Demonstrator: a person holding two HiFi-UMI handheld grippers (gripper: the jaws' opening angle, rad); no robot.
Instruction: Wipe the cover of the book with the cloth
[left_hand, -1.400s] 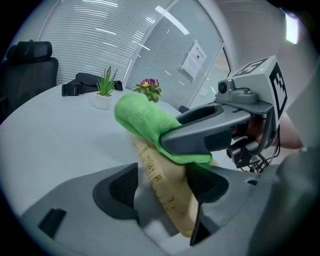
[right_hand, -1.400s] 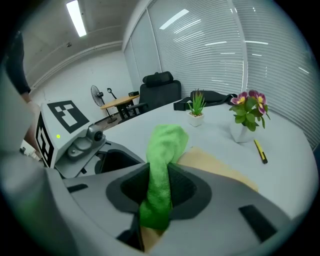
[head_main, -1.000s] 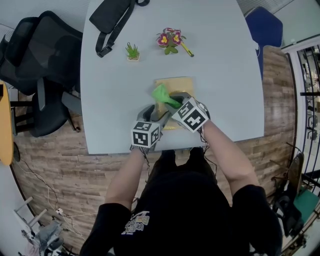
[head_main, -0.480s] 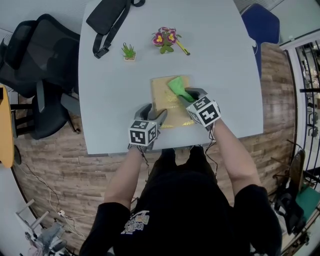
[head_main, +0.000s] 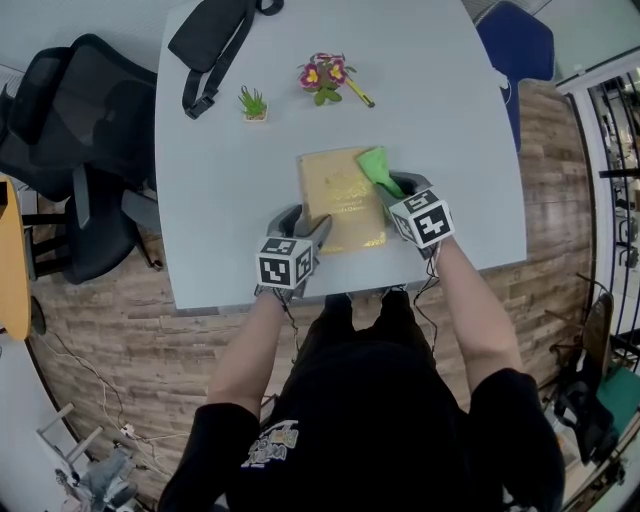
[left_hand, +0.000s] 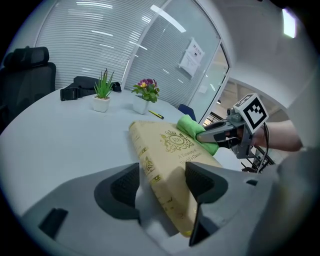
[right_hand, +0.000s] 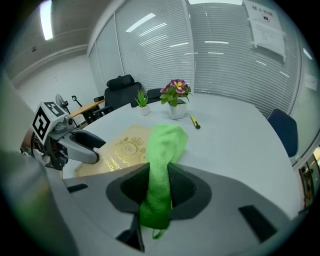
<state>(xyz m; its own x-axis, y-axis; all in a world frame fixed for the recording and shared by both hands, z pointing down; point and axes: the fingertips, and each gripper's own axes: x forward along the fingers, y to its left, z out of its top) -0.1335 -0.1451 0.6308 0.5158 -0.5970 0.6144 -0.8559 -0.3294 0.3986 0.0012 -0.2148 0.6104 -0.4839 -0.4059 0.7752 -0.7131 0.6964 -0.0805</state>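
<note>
Clamping fuzzy green cloth (right_hand: 163, 145), right gripper (right_hand: 159, 177), gilt-stamped tan book (right_hand: 122, 150)

There is one book (head_main: 340, 195), and it lies on the one table (head_main: 450, 120). One green cloth (head_main: 376, 166) touches the book's far right corner. There are two grippers: the left gripper (head_main: 303, 220) at the book's near left corner and the right gripper (head_main: 398, 188) at the book's right edge. Each carries one marker cube, so that makes two cubes. Beyond the book stand two little pot plants: one spiky green plant (head_main: 253, 102) and one flower plant (head_main: 323, 77). One yellow pen (head_main: 360, 96) lies just beside the flower plant. One black bag (head_main: 210, 35) lies beyond the book, to the left. Off the table, left of the book, stand what look like two black chairs (head_main: 90, 100). One blue chair (head_main: 515, 45) stands beyond the book, to the right.
</note>
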